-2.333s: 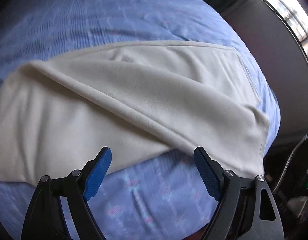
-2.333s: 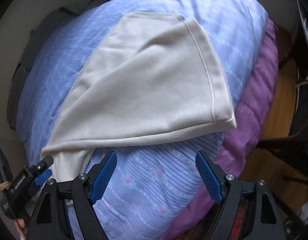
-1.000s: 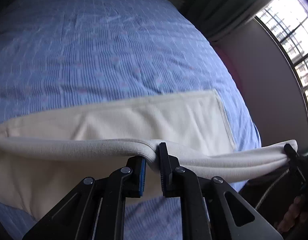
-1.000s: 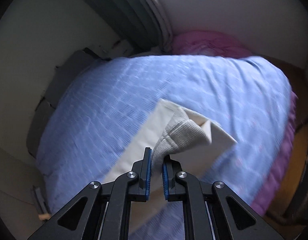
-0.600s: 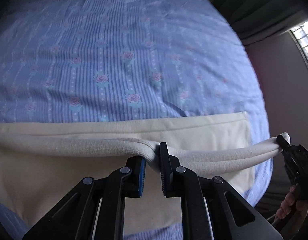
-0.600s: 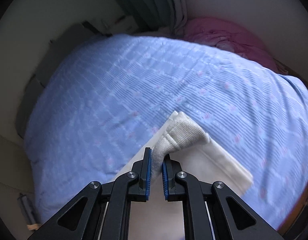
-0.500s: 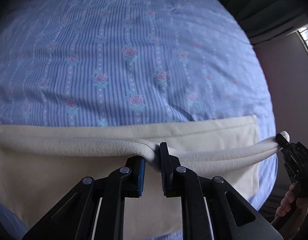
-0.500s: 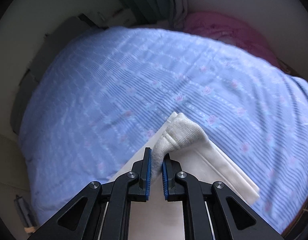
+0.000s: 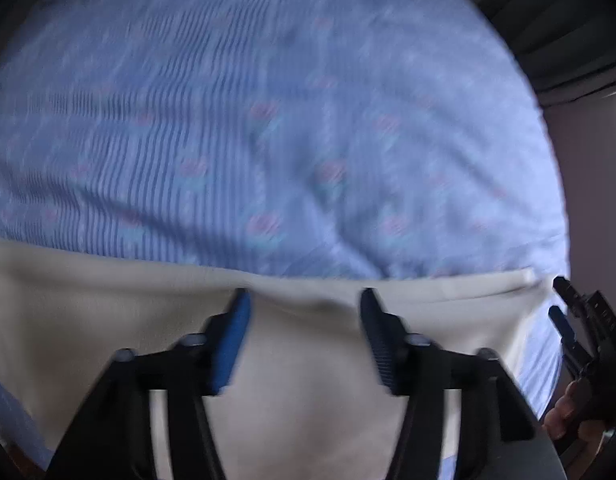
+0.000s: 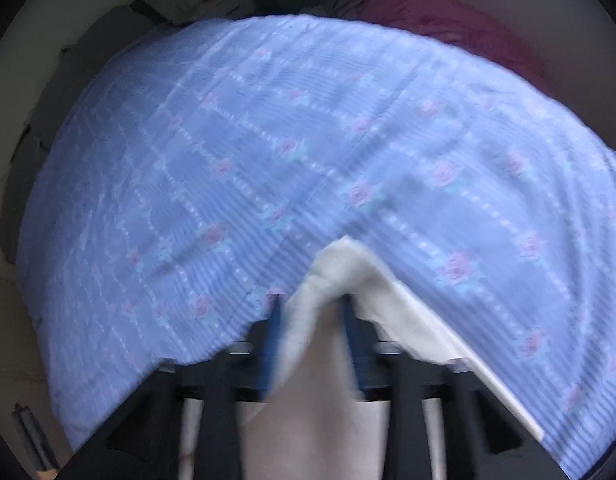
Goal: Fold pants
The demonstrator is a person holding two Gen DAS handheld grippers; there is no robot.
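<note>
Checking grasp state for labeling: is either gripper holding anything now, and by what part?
Nothing held. Left gripper and right gripper are both open over the cream pants on the bedspread.

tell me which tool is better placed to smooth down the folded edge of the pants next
Left, probably. The left tool is open over the middle of the cream pants, with the folded edge running across in front of its fingers. The right tool, also open, sits at the garment's end corner over the blue bedspread.

Cream pants (image 9: pixel 108 312) lie flat and folded on the blue floral bedspread (image 9: pixel 268 120), edge straight
</note>
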